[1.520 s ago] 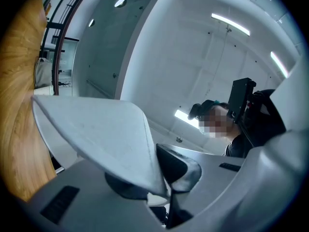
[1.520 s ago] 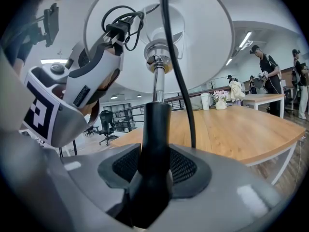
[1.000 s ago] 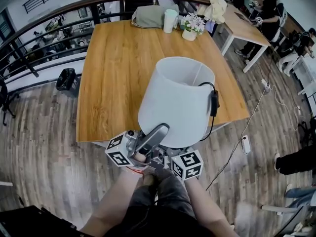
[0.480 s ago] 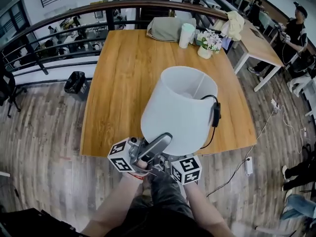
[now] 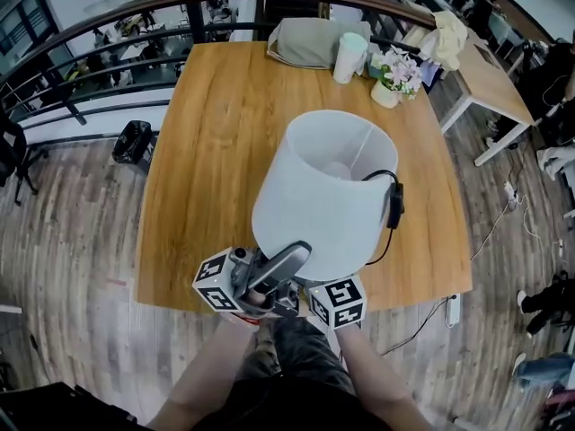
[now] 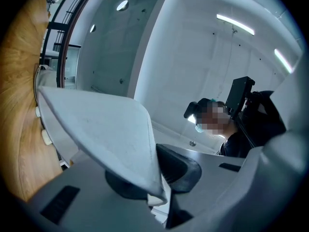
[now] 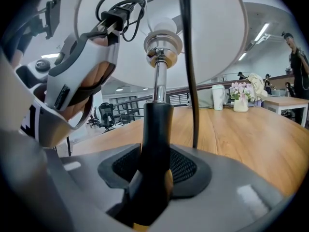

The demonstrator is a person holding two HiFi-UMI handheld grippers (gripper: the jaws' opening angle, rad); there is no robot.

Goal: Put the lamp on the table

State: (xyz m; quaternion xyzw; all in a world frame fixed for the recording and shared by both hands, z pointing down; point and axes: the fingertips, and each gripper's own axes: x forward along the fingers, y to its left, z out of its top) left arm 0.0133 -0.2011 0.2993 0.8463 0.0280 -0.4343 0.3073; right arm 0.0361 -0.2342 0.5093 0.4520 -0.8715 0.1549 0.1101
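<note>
A grey bag (image 5: 310, 43) lies just below the curved dark railing (image 5: 108, 23), with a white cup (image 5: 350, 57) upright just beside its right end. Right of the cup stands a small white pot of pale flowers (image 5: 395, 74), and a heap of yellowish cloth (image 5: 449, 39) sits beyond it. A second, lighter bench (image 5: 494, 61) stands further right. On the plank floor (image 5: 72, 241) a black bin (image 5: 132, 142) sits at left, near a black office chair (image 5: 11, 155). A white power strip (image 5: 452, 310) lies at right.

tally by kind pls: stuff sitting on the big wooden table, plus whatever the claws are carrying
Lamp, carried: 1
Cup: 1
Flower pot: 1
Grey bag: 1
Total: 4
</note>
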